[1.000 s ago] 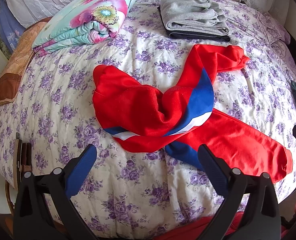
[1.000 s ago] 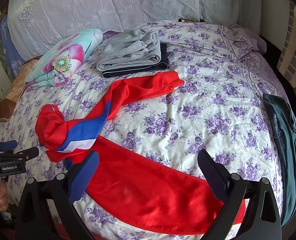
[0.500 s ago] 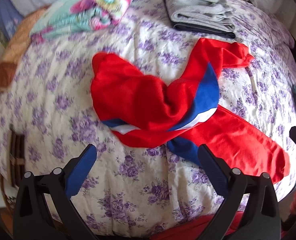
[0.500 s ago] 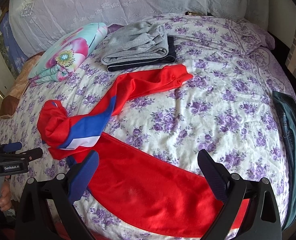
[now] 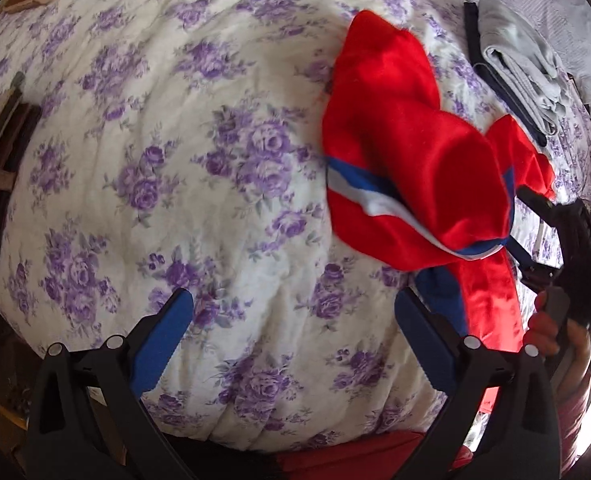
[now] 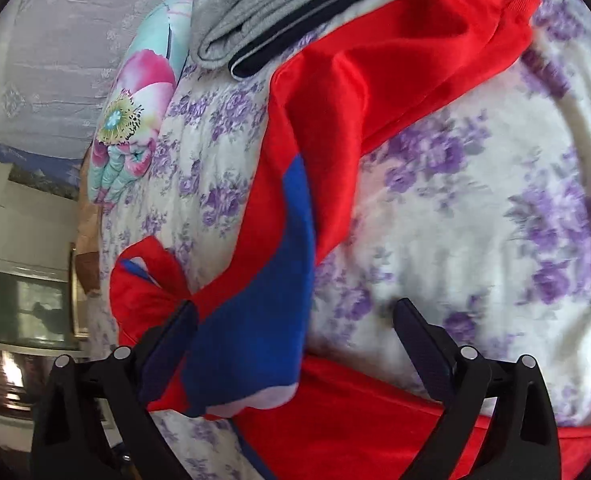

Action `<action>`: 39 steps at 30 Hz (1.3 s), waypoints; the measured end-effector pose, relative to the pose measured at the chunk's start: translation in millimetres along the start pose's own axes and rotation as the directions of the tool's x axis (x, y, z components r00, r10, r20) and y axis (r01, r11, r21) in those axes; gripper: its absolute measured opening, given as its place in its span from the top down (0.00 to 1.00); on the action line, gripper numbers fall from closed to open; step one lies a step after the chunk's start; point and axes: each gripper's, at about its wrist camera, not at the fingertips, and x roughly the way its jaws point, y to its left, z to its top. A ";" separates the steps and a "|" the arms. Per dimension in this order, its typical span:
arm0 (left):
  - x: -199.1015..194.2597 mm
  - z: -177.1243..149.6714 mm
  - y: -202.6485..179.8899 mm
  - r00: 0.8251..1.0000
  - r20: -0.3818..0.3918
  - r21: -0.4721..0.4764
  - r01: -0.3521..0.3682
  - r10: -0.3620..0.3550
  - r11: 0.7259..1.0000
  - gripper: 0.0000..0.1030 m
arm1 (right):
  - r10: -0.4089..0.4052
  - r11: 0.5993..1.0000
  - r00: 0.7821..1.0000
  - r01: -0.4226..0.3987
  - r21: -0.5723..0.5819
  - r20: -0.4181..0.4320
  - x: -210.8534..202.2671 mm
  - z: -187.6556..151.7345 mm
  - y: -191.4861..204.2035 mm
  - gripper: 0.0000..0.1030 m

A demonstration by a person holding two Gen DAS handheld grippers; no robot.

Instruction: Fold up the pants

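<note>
The red pants [image 5: 407,168] with blue and white side stripes lay crumpled on the bed [image 5: 199,184], under a quilt printed with purple flowers. The left hand-held gripper [image 5: 293,332] pointed steeply down at bare quilt with its jaws spread wide and nothing between them; the pants were ahead and to its right. The right hand-held gripper [image 6: 295,344] hovered low over the pants [image 6: 335,120], jaws closing, with the blue stripe panel between them but the pads not pressing on it. One red leg ran away ahead of it toward a stack of folded grey and dark clothes [image 6: 263,12]. To the stack's left sat a folded floral blanket [image 6: 135,104].
</note>
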 end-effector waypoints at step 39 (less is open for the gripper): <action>82.3 48.9 -268.4 0.954 -0.169 0.451 0.299 -0.248 0.841 0.56 | 0.023 0.964 0.909 -0.131 0.232 0.416 -254.4 -103.0 -168.8 0.91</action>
